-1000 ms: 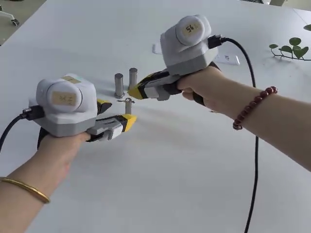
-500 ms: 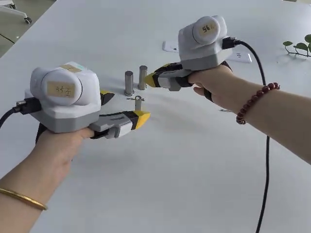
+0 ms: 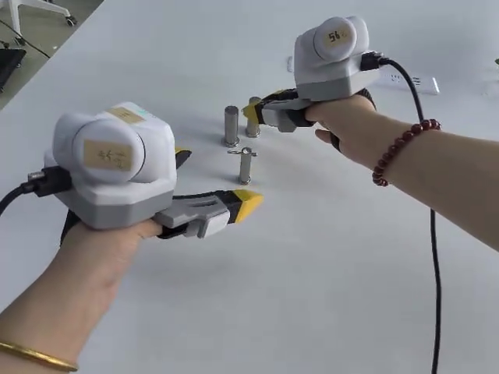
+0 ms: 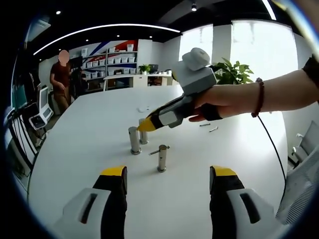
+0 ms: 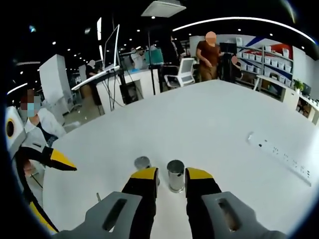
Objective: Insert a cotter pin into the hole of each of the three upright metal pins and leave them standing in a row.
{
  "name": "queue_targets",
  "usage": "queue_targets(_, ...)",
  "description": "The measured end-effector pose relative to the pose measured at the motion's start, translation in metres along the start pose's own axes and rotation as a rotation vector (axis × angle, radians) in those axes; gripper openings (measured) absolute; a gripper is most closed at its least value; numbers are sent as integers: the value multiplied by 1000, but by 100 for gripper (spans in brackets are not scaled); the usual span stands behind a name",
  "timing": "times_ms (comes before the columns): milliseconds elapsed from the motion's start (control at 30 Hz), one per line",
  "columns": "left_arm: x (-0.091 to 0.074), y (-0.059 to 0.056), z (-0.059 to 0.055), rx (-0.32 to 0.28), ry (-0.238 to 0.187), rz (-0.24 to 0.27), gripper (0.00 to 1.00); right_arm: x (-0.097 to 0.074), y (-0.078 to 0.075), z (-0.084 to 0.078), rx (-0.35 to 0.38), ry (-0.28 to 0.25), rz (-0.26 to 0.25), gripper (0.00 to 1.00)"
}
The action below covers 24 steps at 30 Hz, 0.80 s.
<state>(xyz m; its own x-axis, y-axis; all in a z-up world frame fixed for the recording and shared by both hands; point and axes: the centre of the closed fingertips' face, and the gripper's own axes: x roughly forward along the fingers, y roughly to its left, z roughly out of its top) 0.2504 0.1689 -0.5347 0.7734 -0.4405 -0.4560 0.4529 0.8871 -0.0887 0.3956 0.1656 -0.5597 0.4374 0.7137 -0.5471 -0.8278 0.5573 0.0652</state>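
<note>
Hanging with its jaws wide apart and nothing between them, the left tool (image 3: pixel 217 181) hovers low over the desk (image 3: pixel 312 273). Straight ahead of its tips stands the near metal pin (image 3: pixel 245 167), upright, with a cotter pin (image 4: pixel 155 150) already pushed crosswise through the hole near its top. Beyond that one and slightly to the tool's left stands the bare middle metal pin (image 3: pixel 231 126). Just beside it is the far metal pin (image 5: pixel 175 181), also with no cotter pin visible in it. The right tool (image 5: pixel 171 173) reaches across to this far pin. Its jaws are drawn close, with the pin's top sitting between their tips, but I cannot tell whether they press on it or merely flank it. By my reading, one of three insertions is finished and the work is turning to the second. Past the right tool's hand, in the left gripper view, two small slender pieces (image 4: pixel 213 129) lie on the desk, probably spare cotter pins. The next move likely calls for one tool to steady a bare pin while the other fetches a spare, lines it up with the small cross hole and slides it through without toppling the neighbours, which stand very close together.
</note>
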Motion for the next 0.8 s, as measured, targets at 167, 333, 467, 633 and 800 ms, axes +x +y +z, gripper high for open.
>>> queue_targets(167, 1, 0, 0, 1, -3, -4, 69, 11, -5, -2, 47, -3, -17, 15)
queue_targets(333, 1, -1, -2, -1, 7, -11, 69, 12, -9, -4, 59, -5, -39, 11)
queue_targets(467, 2, -2, -3, 0, 9, -15, 69, 11, -7, -3, 57, -12, -34, 10)
queue_targets(633, 1, -4, -5, -11, 22, -24, 69, 9, -8, -3, 25, 6, -27, 9)
queue_targets(800, -3, -6, -1, -1, 13, -26, 70, 2, -6, -5, 11, 14, -22, 8)
